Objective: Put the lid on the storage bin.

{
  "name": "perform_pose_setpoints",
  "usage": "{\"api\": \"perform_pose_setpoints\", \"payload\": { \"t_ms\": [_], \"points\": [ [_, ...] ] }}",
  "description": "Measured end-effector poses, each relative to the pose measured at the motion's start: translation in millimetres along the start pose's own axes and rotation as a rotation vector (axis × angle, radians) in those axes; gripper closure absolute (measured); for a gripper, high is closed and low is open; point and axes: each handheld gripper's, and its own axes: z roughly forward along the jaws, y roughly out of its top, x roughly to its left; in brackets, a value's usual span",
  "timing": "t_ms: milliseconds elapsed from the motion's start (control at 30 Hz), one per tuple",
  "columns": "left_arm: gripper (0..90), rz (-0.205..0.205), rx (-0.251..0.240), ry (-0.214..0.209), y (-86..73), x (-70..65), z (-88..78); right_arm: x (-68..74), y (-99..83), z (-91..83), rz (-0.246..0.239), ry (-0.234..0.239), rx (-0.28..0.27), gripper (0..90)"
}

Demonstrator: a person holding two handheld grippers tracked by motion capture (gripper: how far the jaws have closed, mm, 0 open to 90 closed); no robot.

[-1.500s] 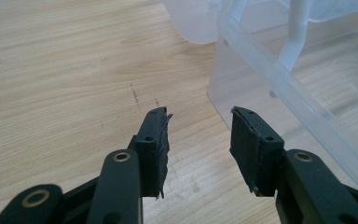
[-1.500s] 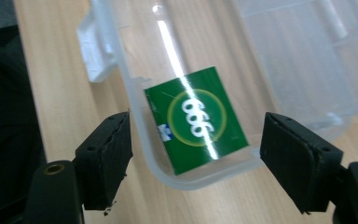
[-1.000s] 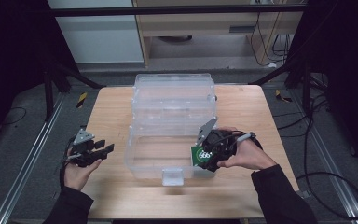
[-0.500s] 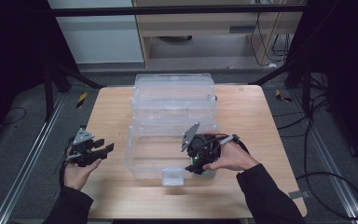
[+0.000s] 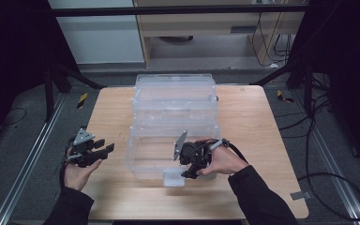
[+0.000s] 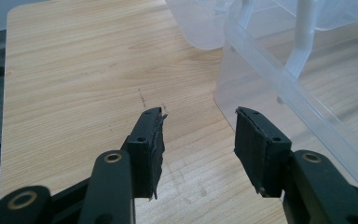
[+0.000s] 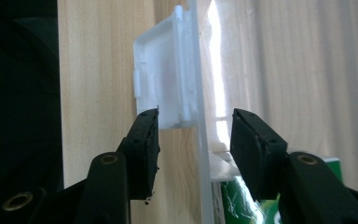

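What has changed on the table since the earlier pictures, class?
The right gripper moved left and down to the clear box's front latch, its jaws just closing astride the wall, not yet pressing. The left gripper stayed put, open; the box did not move.

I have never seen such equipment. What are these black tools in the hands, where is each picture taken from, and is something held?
A person holds a two-jaw gripper in each hand. The high view looks down on a wooden table with a clear plastic box, its lid open behind it. Each of the other two pictures comes from a camera riding on one gripper.

The left gripper hovers open beside the box, holding nothing. The right gripper is at the box's front wall near the white latch. Its jaws have just been closing, one on each side of the wall, but do not press on it yet.
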Motion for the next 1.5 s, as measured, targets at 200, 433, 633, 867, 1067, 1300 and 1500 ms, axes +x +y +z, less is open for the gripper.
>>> {"api": "perform_pose_setpoints", "payload": {
  "t_ms": [200,433,633,867,1067,1300,1500],
  "points": [
    [51.2,0.008,-0.001,-0.005,-0.1,-1.5,-0.8,-1.5,0.3,8.5,0.01,0.008,0.026,55.1],
    [51.2,0.01,-0.002,-0.004,0.0,-1.8,-1.1,-3.7,-8.0,18.1,0.061,0.045,0.0,60.1],
    [51.2,0.022,-0.011,-0.008,3.2,-2.2,-3.8,-2.1,-6.2,23.5,0.042,0.062,0.033,61.9],
    [50.8,0.053,-0.052,-0.035,18.2,-3.4,-12.3,-1.1,-7.3,23.6,0.029,0.054,0.023,62.3],
    [50.3,0.097,-0.101,-0.088,38.4,-7.7,-21.7,-0.5,-7.0,23.7,0.033,0.05,0.022,62.2],
    [49.6,0.166,-0.13,-0.152,67.0,-10.1,-23.5,0.5,-6.2,23.5,0.044,0.046,0.031,62.1],
    [48.5,0.225,-0.13,-0.197,90.3,-14.4,-21.5,0.4,-6.4,23.5,0.04,0.045,0.03,62.1]
  ]
}}
